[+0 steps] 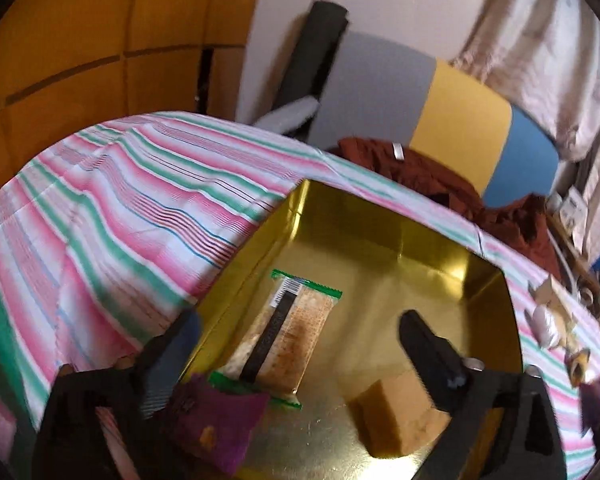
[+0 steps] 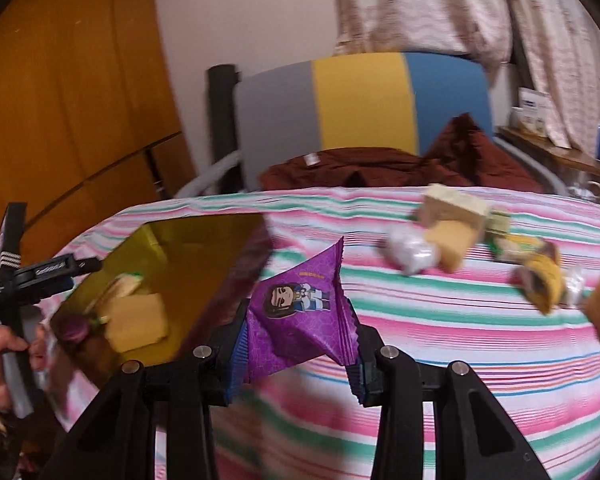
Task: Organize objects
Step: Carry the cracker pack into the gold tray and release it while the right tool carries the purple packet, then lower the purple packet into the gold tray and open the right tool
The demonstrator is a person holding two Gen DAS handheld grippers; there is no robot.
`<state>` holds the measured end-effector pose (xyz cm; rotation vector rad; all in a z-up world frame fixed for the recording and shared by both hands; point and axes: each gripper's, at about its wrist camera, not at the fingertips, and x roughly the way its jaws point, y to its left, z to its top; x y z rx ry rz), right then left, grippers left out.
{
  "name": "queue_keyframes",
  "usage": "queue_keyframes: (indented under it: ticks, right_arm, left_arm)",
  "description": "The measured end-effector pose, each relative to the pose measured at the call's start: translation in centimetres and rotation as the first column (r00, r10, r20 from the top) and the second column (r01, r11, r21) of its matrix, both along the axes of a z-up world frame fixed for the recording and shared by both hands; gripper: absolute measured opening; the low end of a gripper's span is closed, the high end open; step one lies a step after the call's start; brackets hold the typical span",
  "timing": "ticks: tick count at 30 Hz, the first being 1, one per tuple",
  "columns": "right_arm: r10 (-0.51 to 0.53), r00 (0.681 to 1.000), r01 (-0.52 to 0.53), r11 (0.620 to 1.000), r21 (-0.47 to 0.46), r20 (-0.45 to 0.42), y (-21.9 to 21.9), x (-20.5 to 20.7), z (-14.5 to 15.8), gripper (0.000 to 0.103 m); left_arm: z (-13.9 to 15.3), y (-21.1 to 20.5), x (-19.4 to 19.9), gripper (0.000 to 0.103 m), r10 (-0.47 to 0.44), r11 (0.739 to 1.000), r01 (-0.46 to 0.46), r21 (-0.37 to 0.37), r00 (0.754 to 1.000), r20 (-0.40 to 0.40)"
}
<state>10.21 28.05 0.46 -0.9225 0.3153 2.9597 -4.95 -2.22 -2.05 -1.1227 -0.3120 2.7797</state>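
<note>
Over the gold tin [image 1: 400, 240] the left gripper [image 1: 300, 328] is gaping empty, while the right gripper [image 2: 300, 340] is pinching a purple packet [image 2: 300, 316] that risks slipping toward nine o'clock.

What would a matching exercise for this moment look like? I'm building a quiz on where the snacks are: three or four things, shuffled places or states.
Things:
1. purple packet
2. long green-edged wafer pack
3. left gripper
4. white round sweet

Places or states:
A. lying in the gold tin
B. on the striped cloth, outside the tin
C. clamped in the right gripper
D. jaws wide open above the tin, nothing between them

Pairs: 1-C, 2-A, 3-D, 4-B
</note>
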Motion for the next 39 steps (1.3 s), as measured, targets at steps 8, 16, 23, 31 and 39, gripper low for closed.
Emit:
queue_keyframes:
  ticks: [8,16,23,31,39]
  right_arm:
    - [0.17,0.985,-0.17,0.985,-0.004,0.037,-5.9,-1.7,-0.1,0.041]
    - [0.327,0.938,-0.322,0.945,-0.058,0.116,-11.1,-4.5,-0.9,0.041]
    - [0.448,0.876,-0.437,0.894,-0.097,0.179,-16.5,-7.8,-2.4,0.041]
    - [0.473,0.848,-0.461,0.881,-0.108,0.24,-19.1,-9.9,-4.1,0.045]
    - [0.442,0.878,-0.429,0.897,-0.103,0.184,-17.3,-8.2,-2.7,0.05]
  left_arm:
    - [0.3,-1.1,0.9,0.103,0.039,0.999,-0.039,0.004,0.999,0.005]
    - [2.3,-3.1,1.3,0.103,0.119,0.992,-0.118,0.053,0.993,-0.011]
    - [4.0,-4.7,1.4,0.103,0.178,0.983,-0.176,0.058,0.983,-0.037]
    - [4.1,-5.5,1.4,0.103,0.193,0.978,-0.19,0.084,0.981,-0.019]
    - [3.6,-4.7,1.4,0.103,0.183,0.98,-0.182,0.078,0.983,0.002]
